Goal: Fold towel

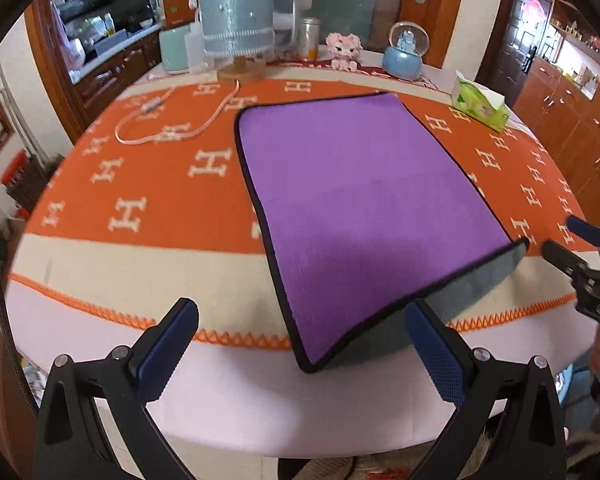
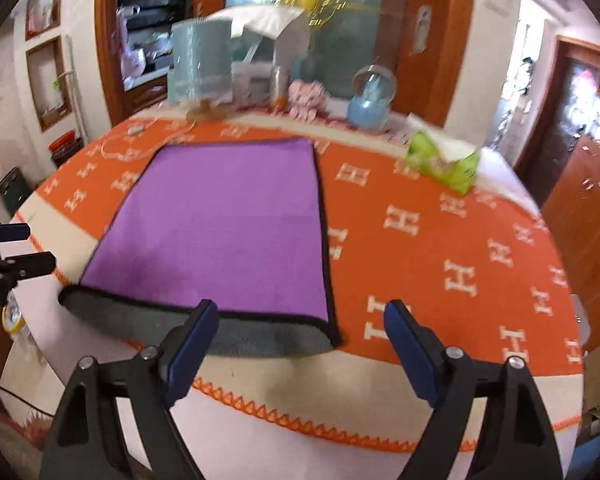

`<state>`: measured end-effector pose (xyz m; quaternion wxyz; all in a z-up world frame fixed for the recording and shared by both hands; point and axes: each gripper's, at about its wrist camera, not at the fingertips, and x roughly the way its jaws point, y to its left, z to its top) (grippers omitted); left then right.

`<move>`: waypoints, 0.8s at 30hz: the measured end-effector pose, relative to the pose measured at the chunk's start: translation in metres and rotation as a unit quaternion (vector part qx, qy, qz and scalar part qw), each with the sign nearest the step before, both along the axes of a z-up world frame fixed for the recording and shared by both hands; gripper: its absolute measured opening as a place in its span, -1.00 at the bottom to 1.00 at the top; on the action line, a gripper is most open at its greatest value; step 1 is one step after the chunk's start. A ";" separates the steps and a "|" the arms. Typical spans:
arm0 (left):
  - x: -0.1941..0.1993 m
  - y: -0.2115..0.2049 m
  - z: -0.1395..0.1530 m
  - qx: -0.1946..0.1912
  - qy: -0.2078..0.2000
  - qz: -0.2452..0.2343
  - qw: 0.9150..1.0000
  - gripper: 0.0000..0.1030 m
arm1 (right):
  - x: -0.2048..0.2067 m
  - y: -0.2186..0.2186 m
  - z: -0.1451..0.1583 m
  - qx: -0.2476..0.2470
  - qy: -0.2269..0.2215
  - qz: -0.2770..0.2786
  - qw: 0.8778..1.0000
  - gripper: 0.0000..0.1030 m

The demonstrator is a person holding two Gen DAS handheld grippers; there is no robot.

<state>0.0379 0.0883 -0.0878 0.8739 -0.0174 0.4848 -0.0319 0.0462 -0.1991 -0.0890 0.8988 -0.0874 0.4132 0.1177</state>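
Observation:
A purple towel (image 1: 360,208) with a dark border and grey underside lies flat on the orange patterned tablecloth (image 1: 140,184). Its near edge is curled up, showing grey. My left gripper (image 1: 300,344) is open and empty, just short of the towel's near left corner. In the right wrist view the towel (image 2: 220,224) lies ahead and to the left. My right gripper (image 2: 300,340) is open and empty, above the towel's near right corner. The right gripper also shows at the right edge of the left wrist view (image 1: 560,240). The left gripper shows at the left edge of the right wrist view (image 2: 20,248).
At the table's far side stand a blue lamp (image 1: 236,16), a pink toy (image 1: 342,50), a snow globe (image 1: 406,54) and a green tissue pack (image 1: 480,100). A pink cable (image 1: 160,124) lies left of the towel. Wooden cabinets (image 1: 572,112) stand to the right.

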 end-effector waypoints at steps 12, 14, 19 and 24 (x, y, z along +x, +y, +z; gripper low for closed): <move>-0.004 -0.015 -0.026 -0.025 -0.006 -0.080 0.996 0.69 | 0.041 -0.026 -0.050 0.006 0.090 0.112 0.990 -0.02; -0.003 -0.019 -0.029 -0.024 0.000 -0.088 0.996 0.54 | 0.045 -0.029 -0.050 0.008 0.092 0.122 0.988 -0.06; 0.002 -0.026 -0.036 -0.036 0.019 -0.106 0.993 0.36 | 0.049 -0.032 -0.049 0.029 0.101 0.159 0.982 -0.06; 0.004 -0.027 -0.037 -0.037 0.024 -0.115 0.992 0.19 | 0.053 -0.033 -0.049 0.037 0.110 0.171 0.978 -0.31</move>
